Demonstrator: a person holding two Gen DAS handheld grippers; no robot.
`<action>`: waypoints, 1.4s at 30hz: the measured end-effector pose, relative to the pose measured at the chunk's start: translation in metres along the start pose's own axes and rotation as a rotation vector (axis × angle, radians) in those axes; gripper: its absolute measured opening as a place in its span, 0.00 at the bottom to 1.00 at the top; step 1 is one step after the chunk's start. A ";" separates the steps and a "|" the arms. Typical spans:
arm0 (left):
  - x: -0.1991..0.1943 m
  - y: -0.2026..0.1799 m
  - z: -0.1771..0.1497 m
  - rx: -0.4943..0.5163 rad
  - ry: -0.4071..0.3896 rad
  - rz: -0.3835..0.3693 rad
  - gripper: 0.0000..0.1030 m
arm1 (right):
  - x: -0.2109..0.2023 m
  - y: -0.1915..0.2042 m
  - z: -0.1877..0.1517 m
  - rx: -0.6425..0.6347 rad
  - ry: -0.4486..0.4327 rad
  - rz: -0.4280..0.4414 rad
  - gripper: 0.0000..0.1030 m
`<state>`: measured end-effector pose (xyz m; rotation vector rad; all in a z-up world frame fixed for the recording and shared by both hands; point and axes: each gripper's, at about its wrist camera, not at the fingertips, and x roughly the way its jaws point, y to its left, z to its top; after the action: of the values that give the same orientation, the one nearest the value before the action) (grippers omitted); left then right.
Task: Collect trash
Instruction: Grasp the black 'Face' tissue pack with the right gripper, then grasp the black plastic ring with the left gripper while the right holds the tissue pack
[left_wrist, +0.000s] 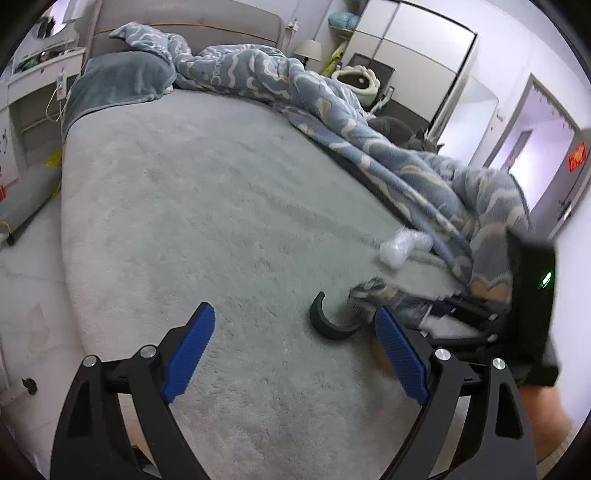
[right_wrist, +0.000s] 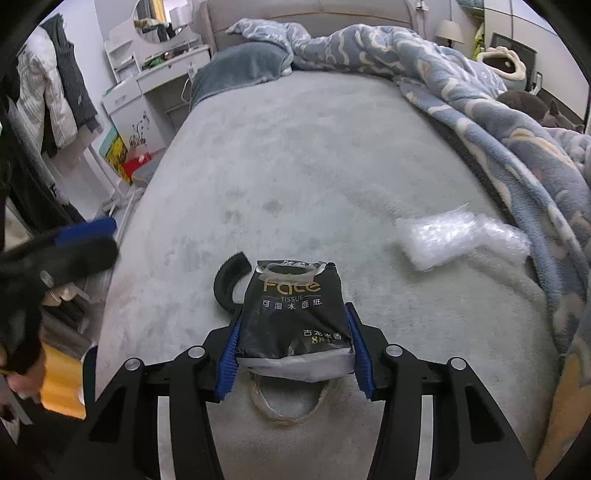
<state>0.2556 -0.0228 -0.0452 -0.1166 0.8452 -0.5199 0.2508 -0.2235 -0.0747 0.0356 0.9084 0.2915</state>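
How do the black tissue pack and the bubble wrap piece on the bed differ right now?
The tissue pack is black, printed and opaque; the bubble wrap is clear and unprinted. The tissue pack is clamped by the right gripper; the bubble wrap lies free beside the blue blanket. Both are soft packaging over the grey bed.

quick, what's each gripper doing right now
Left gripper: open, holding nothing, above the grey bed cover.
Right gripper: closed on the black plastic tissue pack.
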 end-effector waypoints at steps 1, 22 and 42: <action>0.002 -0.003 0.000 0.019 0.005 0.007 0.88 | -0.002 -0.002 0.002 0.010 -0.009 0.007 0.50; 0.061 -0.035 -0.023 0.234 0.050 0.048 0.80 | -0.048 -0.051 -0.002 0.123 -0.116 0.036 0.50; 0.101 -0.044 -0.015 0.267 0.059 0.087 0.63 | -0.064 -0.076 -0.019 0.140 -0.106 0.044 0.50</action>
<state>0.2822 -0.1079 -0.1113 0.1804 0.8268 -0.5518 0.2165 -0.3147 -0.0488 0.1993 0.8224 0.2643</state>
